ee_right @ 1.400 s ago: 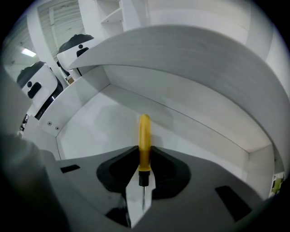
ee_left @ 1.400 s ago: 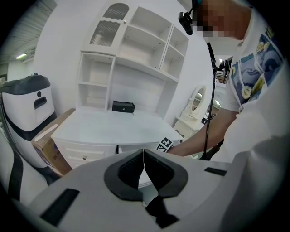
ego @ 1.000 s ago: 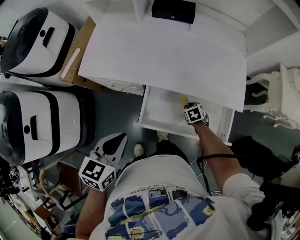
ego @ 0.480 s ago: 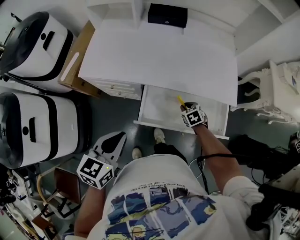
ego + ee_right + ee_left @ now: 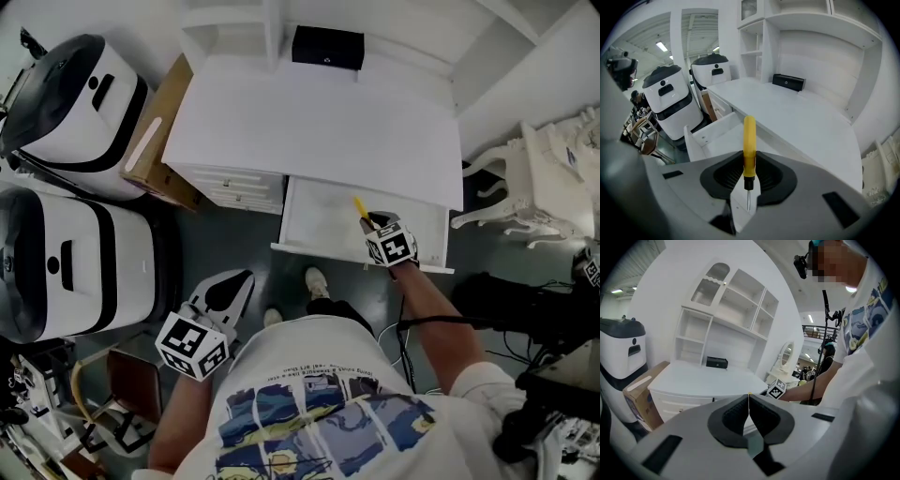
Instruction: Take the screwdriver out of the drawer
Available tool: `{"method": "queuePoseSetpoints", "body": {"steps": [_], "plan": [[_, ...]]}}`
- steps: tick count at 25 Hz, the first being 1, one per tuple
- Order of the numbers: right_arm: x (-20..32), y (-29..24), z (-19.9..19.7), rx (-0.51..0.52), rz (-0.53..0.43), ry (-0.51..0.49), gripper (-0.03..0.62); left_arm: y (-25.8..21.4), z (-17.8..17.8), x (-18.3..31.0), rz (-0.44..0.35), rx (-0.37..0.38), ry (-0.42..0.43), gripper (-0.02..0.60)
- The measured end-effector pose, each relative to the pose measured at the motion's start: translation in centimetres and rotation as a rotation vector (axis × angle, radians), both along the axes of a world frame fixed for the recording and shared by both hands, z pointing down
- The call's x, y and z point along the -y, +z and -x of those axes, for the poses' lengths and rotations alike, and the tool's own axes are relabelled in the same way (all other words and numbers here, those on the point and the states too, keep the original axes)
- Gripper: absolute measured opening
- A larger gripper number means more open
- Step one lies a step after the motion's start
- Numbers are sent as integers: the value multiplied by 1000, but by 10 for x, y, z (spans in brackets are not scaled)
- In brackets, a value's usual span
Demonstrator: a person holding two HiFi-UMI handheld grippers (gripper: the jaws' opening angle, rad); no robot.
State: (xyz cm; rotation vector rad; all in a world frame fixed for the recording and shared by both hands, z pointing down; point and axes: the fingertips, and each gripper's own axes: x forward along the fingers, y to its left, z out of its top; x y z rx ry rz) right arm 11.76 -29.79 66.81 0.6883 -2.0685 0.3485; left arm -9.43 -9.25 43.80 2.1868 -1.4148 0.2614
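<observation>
yellow screwdriver (image 5: 749, 136) is pinched by the handle in the right tool (image 5: 749, 174), held up over the open drawer (image 5: 314, 225) of the white bench (image 5: 309, 122), left tool (image 5: 749, 404) is pressed together, nothing gripped, well apart from the drawer

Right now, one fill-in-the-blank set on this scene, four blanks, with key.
1. The screwdriver clamped in the right gripper has a ____ handle.
2. The drawer under the desk stands ____.
3. The left gripper is shut and holds ____.
4. The box at the back of the desk is ____ in colour.

Missing words: yellow; open; nothing; black.
</observation>
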Motion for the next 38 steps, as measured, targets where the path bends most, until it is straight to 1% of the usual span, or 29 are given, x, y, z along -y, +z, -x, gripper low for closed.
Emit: {"method": "queuePoseSetpoints", "body": {"steps": [9,19,25,30,38], "plan": [[-41,-58,10,94,-35,48,98,-8,10,-31,-32,0,36,14],[-106,-105,25,176,-49,77,98,-9,14,-68,-49,-15,103,14],[-147,-128,36,207,-64,69,98,-6,16,-87,-55,-13,147,14],[-177,-145,42,238,-78,58,98,-7,15,-100,-67,-6,164,14],[-217,-159,48,255,-89,32,98,-1,9,-121,-65,-8,198,14]]}}
